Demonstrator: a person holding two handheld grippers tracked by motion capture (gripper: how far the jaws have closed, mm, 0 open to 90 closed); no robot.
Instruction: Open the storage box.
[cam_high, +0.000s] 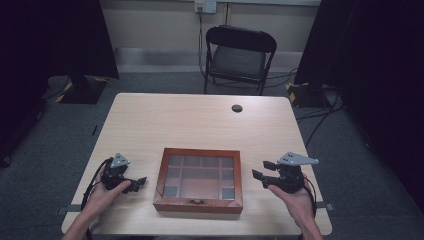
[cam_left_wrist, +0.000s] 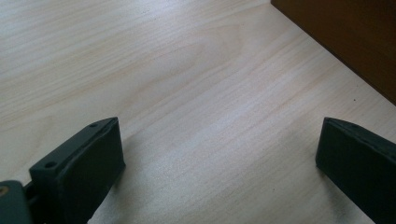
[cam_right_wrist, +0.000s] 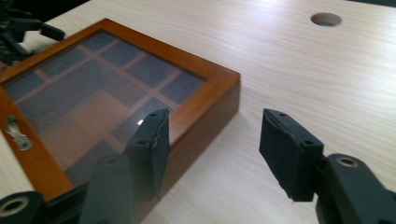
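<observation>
Tabletop (cam_high: 200, 120): glass-lidded box (cam_high: 199, 179) between both tools, seemingly untouched.

Wooden box (cam_left_wrist: 348, 39) cut off by frame edge; compartment contents behind glass indiscernible.

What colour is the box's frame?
Reddish-brown wood around a glass lid; the box shows best in the right gripper view.

Shallow wooden box (cam_high: 198, 180), glass-paned lid shut over compartments, lying flat, near table edge, brass clasp (cam_high: 196, 202)
</observation>
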